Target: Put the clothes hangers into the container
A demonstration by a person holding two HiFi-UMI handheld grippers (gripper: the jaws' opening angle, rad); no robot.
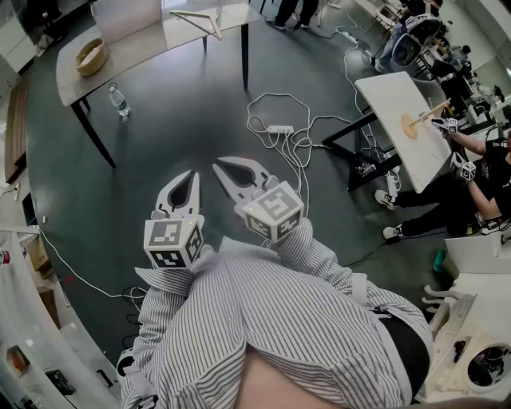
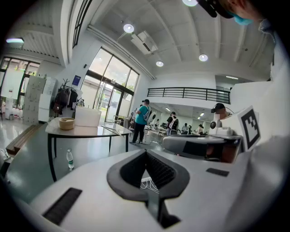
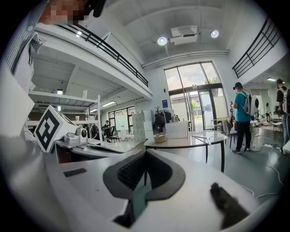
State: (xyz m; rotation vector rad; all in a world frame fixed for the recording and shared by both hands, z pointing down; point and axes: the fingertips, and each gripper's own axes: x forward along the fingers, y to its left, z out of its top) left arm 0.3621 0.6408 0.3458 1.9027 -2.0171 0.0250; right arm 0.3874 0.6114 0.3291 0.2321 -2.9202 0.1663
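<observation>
Far L of head view: 1 round bowl (image 1: 90,56) near the L end of the grey surface (image 1: 160,44). 1 water bottle (image 1: 118,100) stands upright on the floor (image 1: 160,136) just below that end, beside a leg.

Next along: 1 white container (image 1: 128,16) on the surface, behind the bowl, partly cut off by the frame top. R of it lies 1 wooden clothes hanger (image 1: 200,20), flat on the surface near its R corner, apart from the container and not in it. Only 1 hanger can be counted.

Centre, low: 2 grippers held close in front of a striped shirt (image 1: 263,319), well apart from the surface. L gripper (image 1: 185,185): jaws pressed together, nothing btw them; in its own view the tips meet and only floor and cables show through the gap behind the pads. R gripper (image 1: 230,172) is just beside it, not touching. Its jaws are also pressed together and empty.

Room: the floor btw the grippers and the surface is bare on the L and middle. R of centre there is 1 power strip (image 1: 279,129) w/ white cables (image 1: 299,152) looping down toward the R gripper.

Far R: a 2nd, white surface (image 1: 395,104), set at an angle, w/ another person (image 1: 471,184) seated at its edge.
</observation>
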